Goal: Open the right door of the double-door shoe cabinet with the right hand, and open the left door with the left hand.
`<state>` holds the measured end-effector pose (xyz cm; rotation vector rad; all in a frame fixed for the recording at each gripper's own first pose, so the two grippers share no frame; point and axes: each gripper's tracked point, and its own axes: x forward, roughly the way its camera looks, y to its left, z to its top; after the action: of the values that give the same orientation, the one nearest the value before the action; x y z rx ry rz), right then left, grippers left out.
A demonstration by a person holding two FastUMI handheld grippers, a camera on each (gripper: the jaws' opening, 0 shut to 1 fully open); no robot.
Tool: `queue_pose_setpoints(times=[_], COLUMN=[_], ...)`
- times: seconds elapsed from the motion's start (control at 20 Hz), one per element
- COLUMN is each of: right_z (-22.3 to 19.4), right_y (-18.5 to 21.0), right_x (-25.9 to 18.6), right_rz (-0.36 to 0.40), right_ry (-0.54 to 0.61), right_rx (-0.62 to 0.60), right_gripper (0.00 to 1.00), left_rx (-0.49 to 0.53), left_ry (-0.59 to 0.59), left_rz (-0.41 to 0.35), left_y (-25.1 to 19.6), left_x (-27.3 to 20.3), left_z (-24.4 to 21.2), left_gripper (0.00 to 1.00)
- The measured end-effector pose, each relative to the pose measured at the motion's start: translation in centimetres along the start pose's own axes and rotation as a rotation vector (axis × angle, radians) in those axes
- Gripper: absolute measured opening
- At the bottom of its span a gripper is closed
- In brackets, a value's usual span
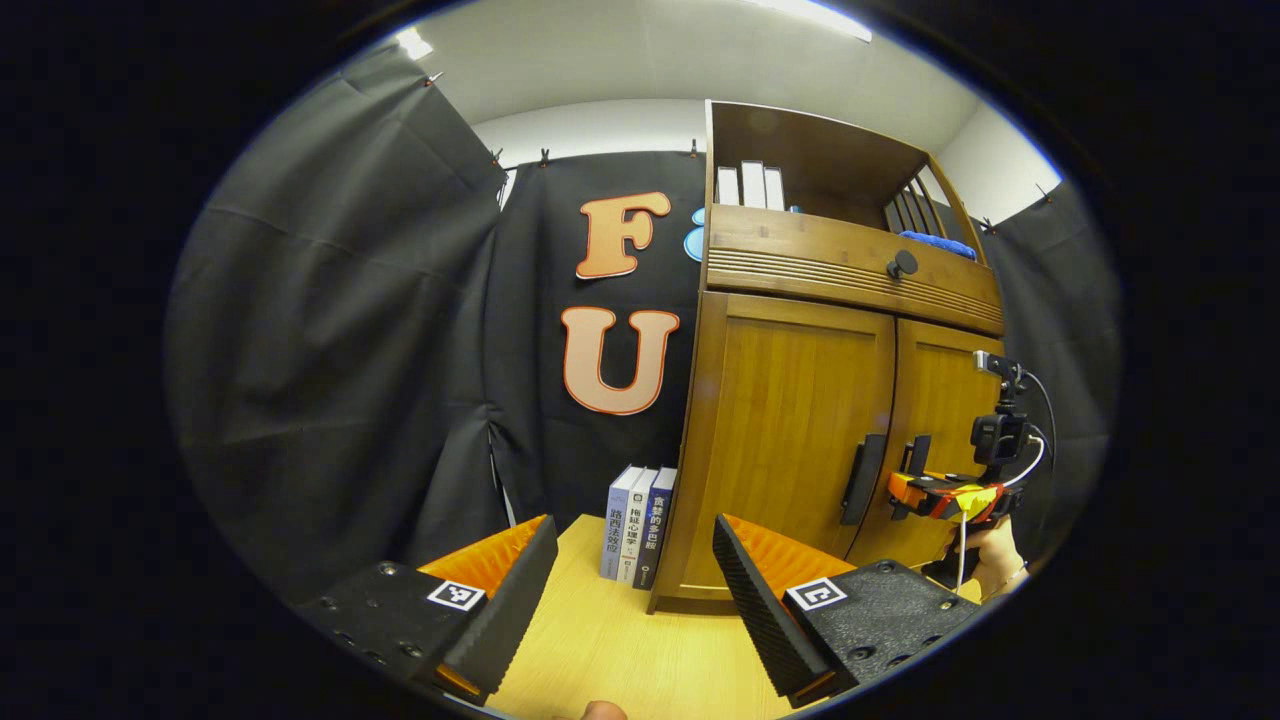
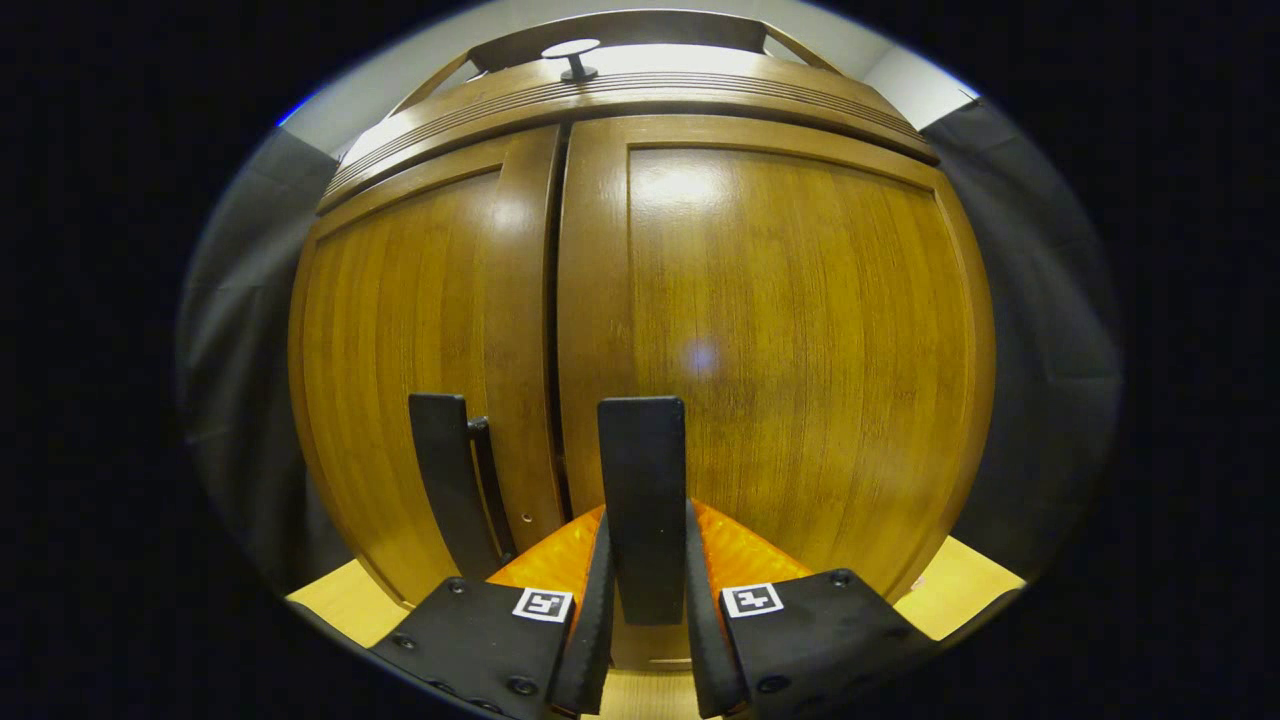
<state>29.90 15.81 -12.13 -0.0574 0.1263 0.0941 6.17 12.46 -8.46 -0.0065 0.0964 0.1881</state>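
Black cloth walls close in the booth, w/ a pale wood table (image 1: 610, 640) as the work surface. On it stands the shoe cabinet (image 1: 820, 300), a brown wooden unit w/ an open shelf up top and a ribbed drawer front carrying a round dark knob (image 1: 902, 264). White books (image 1: 752, 185) stand on the shelf, and something blue (image 1: 938, 243) lies further right on it; can't tell what it is at this angle. Three more books (image 1: 640, 522) stand upright on the table just left of the cabinet, touching its side.

Both doors sit closed, flush w/ each other. The left door (image 1: 790, 440) has its dark vertical handle (image 1: 862, 478) near the centre seam, untouched. The left gripper (image 1: 635, 590) hangs well apart from the cabinet, near the table's front, fingers spread wide w/ nothing between them.

The right gripper (image 2: 645, 640) is up against the right door (image 2: 790, 350). Its fingers pinch the right door's handle (image 2: 643, 500) from both sides, one on each flank of the bar. From the left gripper view the same tool shows at the right door (image 1: 935, 430) w/ a hand (image 1: 990, 560) holding it from below.
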Motion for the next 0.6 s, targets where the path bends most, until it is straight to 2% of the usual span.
queue_pose_setpoints(times=[0.1,0.15,0.2,0.25,0.3,0.4,0.45,0.6], right_z=[-0.1,-0.1,-0.1,-0.1,-0.1,-0.3,-0.3,-0.3], right_y=[-0.1,-0.1,-0.1,-0.2,-0.3,-0.6,-0.8,-1.7], right_x=[-0.3,-0.5,-0.8,-1.5,-2.2,-3.8,-4.7,-7.4], right_rz=[0.004,0.005,0.006,0.009,0.016,0.034,0.043,0.056], right_ry=[0.008,0.007,0.004,0.001,0.001,0.008,0.012,0.01], right_rx=[0.006,0.008,0.004,0.004,0.007,0.015,0.019,0.019], right_gripper=[0.34,0.39,0.39,0.35,0.31,0.35,0.31,0.39], left_rx=[-0.003,-0.005,-0.007,-0.009,-0.008,-0.003,0.0,0.002], left_ry=[-0.003,-0.006,-0.009,-0.011,-0.013,-0.015,-0.016,-0.025], left_rz=[0.005,0.009,0.01,0.011,0.013,0.016,0.015,0.01], left_y=[0.0,0.1,0.1,0.0,0.0,0.0,-0.1,-0.3], left_x=[-0.6,-1.3,-1.9,-2.4,-2.8,-3.4,-3.8,-4.6], left_z=[0.2,0.2,0.2,0.3,0.4,0.7,0.8,1.2], left_gripper=[0.92,0.94,0.95,0.92,0.95,0.94,0.95,0.95])
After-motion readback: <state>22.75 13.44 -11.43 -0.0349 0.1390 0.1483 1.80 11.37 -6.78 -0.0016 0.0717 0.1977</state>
